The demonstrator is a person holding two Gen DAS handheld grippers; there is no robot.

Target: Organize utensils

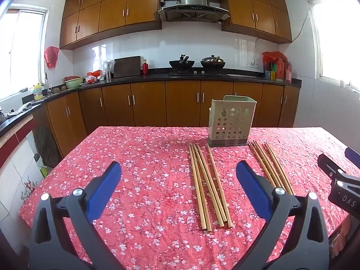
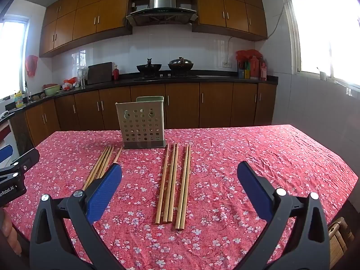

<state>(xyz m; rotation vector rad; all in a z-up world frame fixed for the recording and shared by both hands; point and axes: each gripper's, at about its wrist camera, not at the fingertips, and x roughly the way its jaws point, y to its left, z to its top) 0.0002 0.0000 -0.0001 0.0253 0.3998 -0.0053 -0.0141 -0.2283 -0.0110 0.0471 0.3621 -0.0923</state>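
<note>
A beige perforated utensil holder point(image 1: 231, 121) point(image 2: 142, 123) stands upright on the red floral tablecloth point(image 1: 144, 157) point(image 2: 258, 157), at the far side. Two groups of several wooden chopsticks lie flat in front of it: a left group point(image 1: 209, 184) point(image 2: 101, 166) and a right group point(image 1: 270, 166) point(image 2: 173, 184). My left gripper point(image 1: 178, 168) hovers open above the cloth, with the left group just inside its right finger. My right gripper point(image 2: 180, 171) hovers open over the right group, touching nothing. Each gripper's body shows at the edge of the other's view.
Dark counters with wooden cabinets point(image 1: 148, 103) run behind the table, carrying two woks point(image 1: 198, 64), a cutting board point(image 1: 127, 66) and bottles. Windows are at both sides. A wooden chair point(image 2: 337, 238) stands at the table's near right corner, and a hand point(image 2: 9, 231) shows at the lower left.
</note>
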